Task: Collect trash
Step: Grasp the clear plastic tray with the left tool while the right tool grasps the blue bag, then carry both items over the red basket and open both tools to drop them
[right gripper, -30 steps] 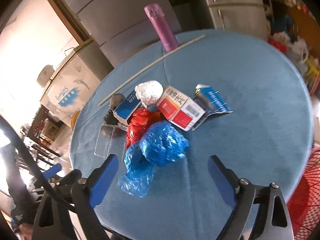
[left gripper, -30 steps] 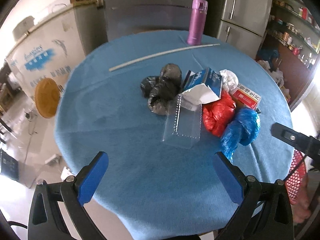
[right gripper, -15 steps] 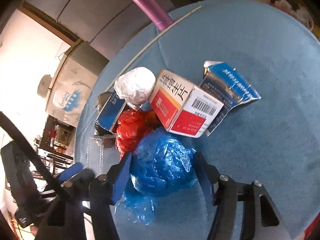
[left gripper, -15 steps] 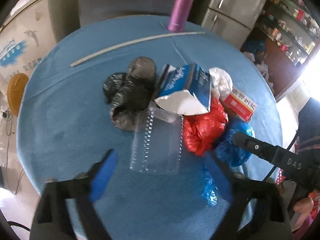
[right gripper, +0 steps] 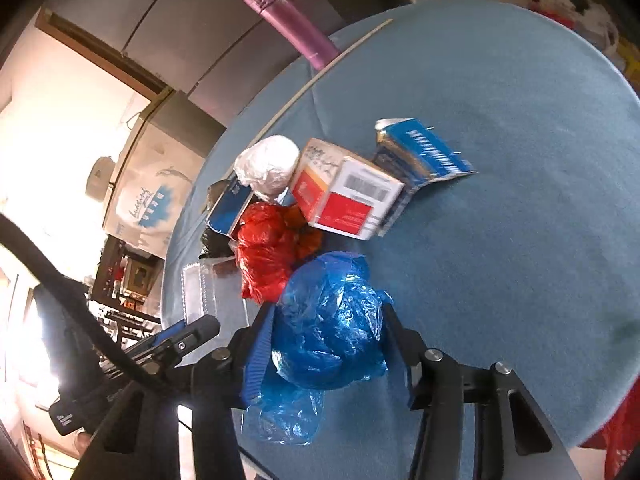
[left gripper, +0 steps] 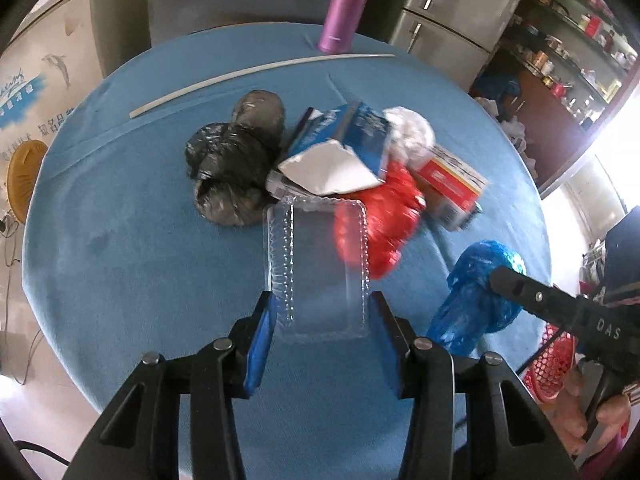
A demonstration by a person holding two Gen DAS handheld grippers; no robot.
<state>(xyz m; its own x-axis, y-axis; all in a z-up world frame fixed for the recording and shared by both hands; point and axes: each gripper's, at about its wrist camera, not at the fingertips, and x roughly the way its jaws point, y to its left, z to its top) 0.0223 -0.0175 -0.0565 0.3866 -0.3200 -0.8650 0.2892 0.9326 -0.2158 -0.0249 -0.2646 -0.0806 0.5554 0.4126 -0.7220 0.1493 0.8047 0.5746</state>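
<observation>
Closing on two things at once — the left gripper has its blue pads either side of the near end of the clear plastic tray, jaws still coming together, pads about touching its ribbed side walls but I can't tell if they're pressing yet; the right gripper is closing round the blue plastic bag, which fills the gap btwn its fingers and looks squeezed already. Both pieces sit at the near edge of the round table w/ the blue cloth, the tray left of the bag, and the rest of the trash piled just beyond: red bag, black bag, torn blue carton, red-and-white box, white wad. Risks as I see it: the tray is thin, springy plastic, so a side squeeze could buckle it or pop it out of the pads; its far end is tucked under the carton and against the red bag, so lifting may drag those along or tip the pile. The blue bag is slack — a loose tail hangs near the table edge and could slip free or snag. Tray's long axis runs near-to-far, straight away from the left gripper, open side up as far as I can judge. A pink bottle stands upright at the far edge, well apart; not trash, prob. leave it.
</observation>
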